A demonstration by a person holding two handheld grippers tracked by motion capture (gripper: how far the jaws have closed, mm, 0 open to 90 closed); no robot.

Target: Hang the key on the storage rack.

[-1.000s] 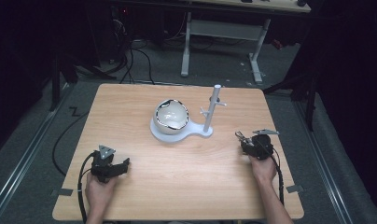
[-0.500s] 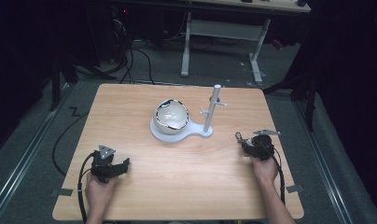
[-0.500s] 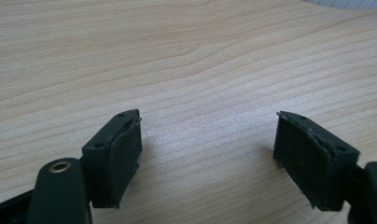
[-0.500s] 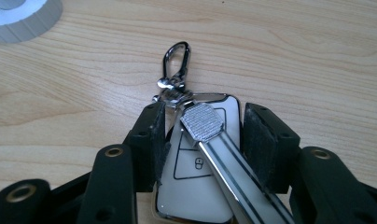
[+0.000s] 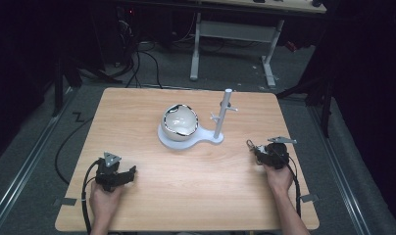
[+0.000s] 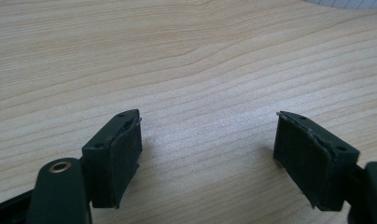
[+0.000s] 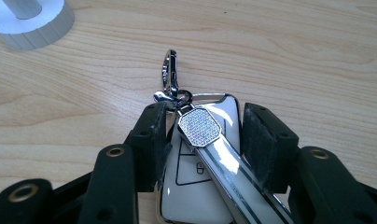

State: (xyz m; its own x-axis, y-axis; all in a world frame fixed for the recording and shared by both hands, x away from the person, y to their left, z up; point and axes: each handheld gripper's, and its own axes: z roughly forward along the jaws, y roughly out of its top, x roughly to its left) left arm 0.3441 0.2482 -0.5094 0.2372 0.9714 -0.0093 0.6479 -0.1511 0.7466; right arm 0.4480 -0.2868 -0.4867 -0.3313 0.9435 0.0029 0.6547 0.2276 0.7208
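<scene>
Table (image 5: 137, 112): wood. White stand (image 5: 186, 139) with bowl (image 5: 180, 120) and pegged post (image 5: 222, 115), centre. Left gripper (image 6: 207, 140): jaws wide apart, nothing between, near left edge. Right gripper (image 7: 203, 140): jaws have just been closing, now clamped on key fob (image 7: 200, 186), clip (image 7: 169, 77) pointing ahead toward the post; right hand nearer.

A laboratory or test workspace was indicated. A bare wooden table (image 5: 186, 205) was set on a grey floor (image 5: 34, 161) fitted with metal rails (image 5: 19, 169). Loose black cables (image 5: 147, 63) were trailed across the floor behind it, and an adjustable workbench frame (image 5: 235, 34) was positioned in dark, unlit surroundings.
</scene>
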